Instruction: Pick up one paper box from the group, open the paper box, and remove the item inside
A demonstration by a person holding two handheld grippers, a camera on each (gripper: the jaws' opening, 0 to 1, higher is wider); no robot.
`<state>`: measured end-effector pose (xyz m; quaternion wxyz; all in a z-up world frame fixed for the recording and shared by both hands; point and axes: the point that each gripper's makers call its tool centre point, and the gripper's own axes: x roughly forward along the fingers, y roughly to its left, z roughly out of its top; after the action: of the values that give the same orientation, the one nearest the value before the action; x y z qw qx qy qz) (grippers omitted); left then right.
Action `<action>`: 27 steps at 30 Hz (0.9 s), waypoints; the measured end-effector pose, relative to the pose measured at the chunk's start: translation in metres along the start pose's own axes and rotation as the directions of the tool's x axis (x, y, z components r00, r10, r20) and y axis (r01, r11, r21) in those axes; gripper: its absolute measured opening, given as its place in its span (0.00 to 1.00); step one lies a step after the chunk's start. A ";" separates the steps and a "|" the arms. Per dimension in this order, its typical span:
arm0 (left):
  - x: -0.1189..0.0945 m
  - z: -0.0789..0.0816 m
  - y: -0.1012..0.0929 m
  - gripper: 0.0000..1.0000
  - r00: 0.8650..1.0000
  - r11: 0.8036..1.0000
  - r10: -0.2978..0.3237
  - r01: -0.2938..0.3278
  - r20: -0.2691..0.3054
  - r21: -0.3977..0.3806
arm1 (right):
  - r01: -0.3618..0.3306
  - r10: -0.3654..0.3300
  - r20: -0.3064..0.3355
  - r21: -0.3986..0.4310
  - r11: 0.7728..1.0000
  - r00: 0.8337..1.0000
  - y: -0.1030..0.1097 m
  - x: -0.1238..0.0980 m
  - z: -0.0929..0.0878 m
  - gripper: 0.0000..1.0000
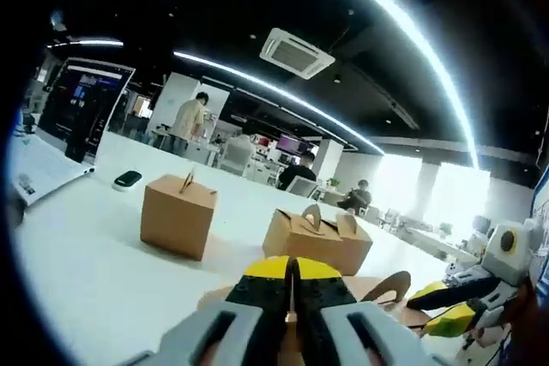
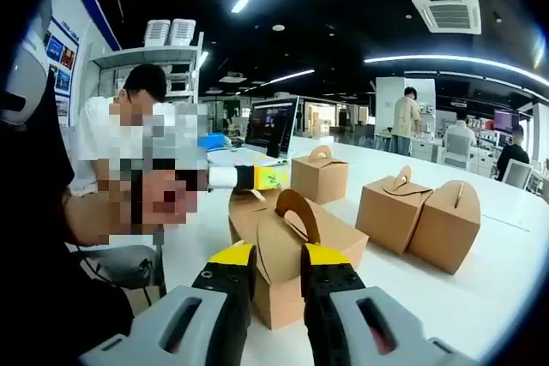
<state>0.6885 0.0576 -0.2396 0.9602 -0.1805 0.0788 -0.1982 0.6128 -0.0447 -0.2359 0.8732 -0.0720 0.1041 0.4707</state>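
While the left gripper [image 1: 292, 293] has its yellow-tipped jaws pressed together on a thin brown flap of the held box [image 1: 377, 291], the right gripper [image 2: 276, 265] pinches that same box [image 2: 287, 255] by its near top panel — the jaws a little apart, with card between them. In the right gripper view the held box sits on the white table [image 2: 480, 297], its arched handle standing up, and the left gripper [image 2: 257, 177] reaches in at its far end. Whether anything lies inside cannot be told. Right of the held box in that view stand three closed boxes: one [image 2: 319, 176] behind it, then a pair [image 2: 420, 216] side by side. In the left gripper view two closed boxes [image 1: 178, 213] stand beyond the held box — well apart from each other.
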 end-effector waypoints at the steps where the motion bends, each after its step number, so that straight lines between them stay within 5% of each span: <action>1: 0.001 -0.007 -0.002 0.04 1.000 1.000 -0.010 0.009 -0.019 -0.019 | -0.003 0.003 0.002 0.000 1.000 1.000 0.000 0.000 0.000 0.22; 2: 0.002 -0.016 -0.003 0.04 0.998 0.999 -0.020 0.017 -0.056 -0.046 | -0.006 0.006 0.003 0.002 1.000 1.000 0.000 0.000 0.000 0.22; 10: 0.001 -0.022 0.004 0.04 0.999 0.989 -0.004 -0.002 -0.036 -0.149 | -0.034 0.034 -0.028 -0.001 0.999 0.999 0.002 0.001 0.001 0.21; 14: 0.000 -0.048 0.001 0.04 0.995 0.950 -0.036 0.007 -0.088 -0.312 | -0.047 0.047 -0.017 0.005 0.999 0.999 0.001 0.001 0.000 0.21; 16: -0.001 -0.043 0.003 0.04 0.997 0.964 -0.022 0.000 -0.080 -0.265 | -0.051 0.051 -0.014 0.010 0.999 0.999 0.001 0.001 0.000 0.21; 19: -0.002 -0.051 -0.008 0.04 0.992 0.958 -0.049 0.013 -0.119 -0.286 | -0.060 0.060 -0.021 0.010 0.998 0.998 0.001 0.002 -0.001 0.21; 21: -0.005 -0.048 -0.006 0.04 0.995 0.981 -0.002 -0.018 -0.103 -0.193 | -0.067 0.068 -0.023 0.011 0.998 0.997 0.001 0.003 -0.002 0.21; 27: -0.007 -0.049 -0.004 0.04 0.994 0.974 -0.020 -0.005 -0.107 -0.225 | -0.073 0.073 -0.018 0.014 0.997 0.997 0.002 0.002 -0.002 0.21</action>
<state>0.6699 0.0417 -0.2824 0.9271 -0.2776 0.1520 -0.2011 0.6122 -0.0423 -0.2387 0.8549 -0.0665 0.1177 0.5009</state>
